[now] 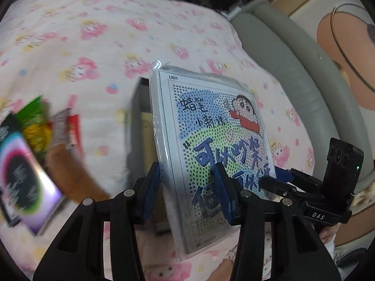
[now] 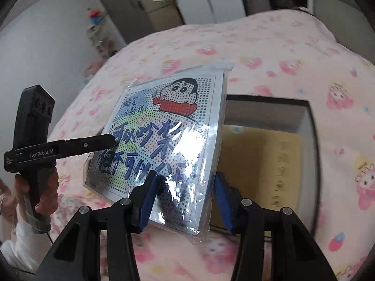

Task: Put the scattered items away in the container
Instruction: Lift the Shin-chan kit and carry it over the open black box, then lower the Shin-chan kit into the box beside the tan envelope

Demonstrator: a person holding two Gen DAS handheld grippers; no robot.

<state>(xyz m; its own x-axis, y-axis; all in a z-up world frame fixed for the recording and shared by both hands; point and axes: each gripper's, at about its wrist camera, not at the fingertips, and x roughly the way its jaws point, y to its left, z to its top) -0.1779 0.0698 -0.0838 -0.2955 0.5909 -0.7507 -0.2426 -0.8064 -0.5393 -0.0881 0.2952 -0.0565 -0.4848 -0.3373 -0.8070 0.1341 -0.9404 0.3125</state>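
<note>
Both tongs (image 1: 187, 187) (image 2: 185, 201) grip cartoon pack (image 2: 164, 140) — above box (image 2: 269, 154).

One wrapped pack (image 1: 211, 145) — one box (image 2: 269, 154) — two grippers (image 1: 189, 187).

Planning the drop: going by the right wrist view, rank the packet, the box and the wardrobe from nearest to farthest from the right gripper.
1. Packet: between the right gripper's pads, and also gripped by the left gripper.
2. Box: just beyond, to the right, open on the bedspread.
3. Wardrobe: top left, past the bed.
</note>
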